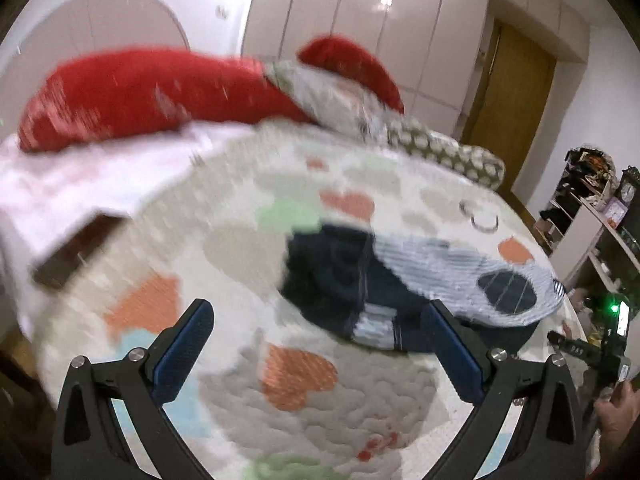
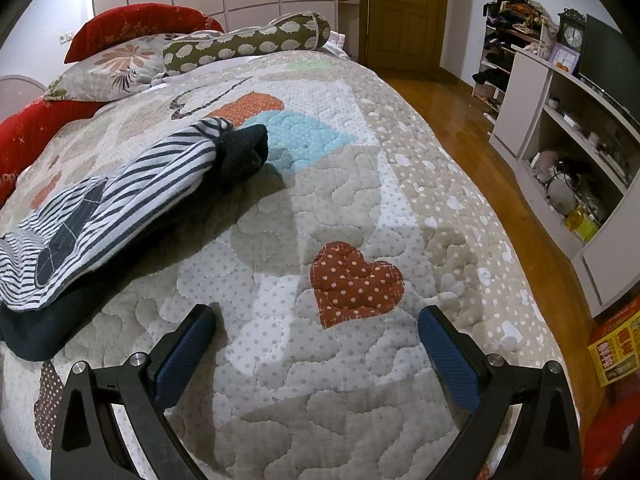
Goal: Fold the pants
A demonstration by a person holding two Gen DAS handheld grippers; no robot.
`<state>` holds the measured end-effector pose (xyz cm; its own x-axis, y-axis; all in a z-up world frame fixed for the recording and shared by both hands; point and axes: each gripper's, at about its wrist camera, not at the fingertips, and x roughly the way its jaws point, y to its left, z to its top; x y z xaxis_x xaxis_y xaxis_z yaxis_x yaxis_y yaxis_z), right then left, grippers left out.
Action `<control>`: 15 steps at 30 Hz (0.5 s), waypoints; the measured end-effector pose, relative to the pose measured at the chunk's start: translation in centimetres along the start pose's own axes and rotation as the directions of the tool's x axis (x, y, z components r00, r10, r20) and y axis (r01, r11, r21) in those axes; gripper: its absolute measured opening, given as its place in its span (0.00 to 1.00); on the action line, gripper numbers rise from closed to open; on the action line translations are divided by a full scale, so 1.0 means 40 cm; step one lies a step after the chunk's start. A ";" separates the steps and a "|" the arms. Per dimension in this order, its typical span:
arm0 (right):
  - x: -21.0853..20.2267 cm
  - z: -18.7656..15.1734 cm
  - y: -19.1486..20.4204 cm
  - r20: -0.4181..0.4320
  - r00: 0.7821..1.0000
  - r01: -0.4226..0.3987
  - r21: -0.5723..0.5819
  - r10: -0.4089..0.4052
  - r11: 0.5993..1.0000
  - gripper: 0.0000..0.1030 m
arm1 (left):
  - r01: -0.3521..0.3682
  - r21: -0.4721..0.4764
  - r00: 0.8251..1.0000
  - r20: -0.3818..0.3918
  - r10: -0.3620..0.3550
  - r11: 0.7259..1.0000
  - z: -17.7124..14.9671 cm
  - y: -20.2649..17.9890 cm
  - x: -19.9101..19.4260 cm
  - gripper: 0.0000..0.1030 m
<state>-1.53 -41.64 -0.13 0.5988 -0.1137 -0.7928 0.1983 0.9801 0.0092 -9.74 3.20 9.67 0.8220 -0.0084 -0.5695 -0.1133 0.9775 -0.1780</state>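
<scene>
Pants: navy-and-white striped knit pants with dark navy knee patches and dark navy cuffs (image 2: 120,196), lying in a folded bundle on the patchwork heart-quilted bedspread (image 2: 360,208). In the left wrist view the same pants (image 1: 400,280) appear blurred.
Pants position: in the right wrist view the bundle runs along the left side of the bedspread, one dark cuff end pointing toward the pillows, the other end near the lower left edge. A dark navy layer shows beneath the striped layer.
Left gripper: black two-finger gripper with blue textured pads (image 1: 318,352), fingers spread wide, nothing between them. It hangs above the bedspread; its right-hand finger overlaps the near edge of the pants in the view, and contact cannot be confirmed.
Right gripper: black two-finger gripper with blue textured pads (image 2: 318,354), fingers spread wide, grasping nothing. It sits over bare bedspread, beside the pants and apart from them, with a red-brown dotted heart patch (image 2: 354,284) just ahead of it.
Head of bedspread: red pillows (image 2: 136,26), a floral pillow (image 2: 116,64) and an olive bolster with white pattern (image 2: 248,42).
Beyond the right edge: wooden floor (image 2: 480,140), a white shelf unit (image 2: 560,128) and a brown wooden door (image 2: 404,12).
</scene>
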 end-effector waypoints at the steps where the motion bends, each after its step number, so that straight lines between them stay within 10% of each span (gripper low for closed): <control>1: -0.002 -0.001 0.001 0.004 1.000 0.003 -0.002 -0.003 1.000 1.00 | -0.012 0.013 1.000 0.026 0.012 1.000 0.013 0.000 -0.024 1.00; 7: -0.005 0.000 0.005 0.001 1.000 0.003 0.007 -0.003 1.000 1.00 | -0.020 0.130 0.993 0.118 0.004 0.991 0.075 -0.050 -0.086 1.00; 10: -0.007 0.003 0.006 -0.018 1.000 0.014 0.026 -0.013 1.000 1.00 | 0.032 0.168 0.999 -0.012 -0.030 0.985 0.094 -0.088 -0.033 1.00; 15: -0.005 0.016 -0.002 -0.065 0.998 0.002 0.056 0.001 0.998 1.00 | 0.212 0.014 0.956 -0.212 -0.205 0.977 0.110 -0.075 0.089 1.00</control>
<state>-1.16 -41.79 0.44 0.5472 -0.1017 -0.8308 0.2430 0.9692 0.0414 -4.03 1.15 11.70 0.6901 -0.2527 -0.6782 0.0712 0.9562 -0.2838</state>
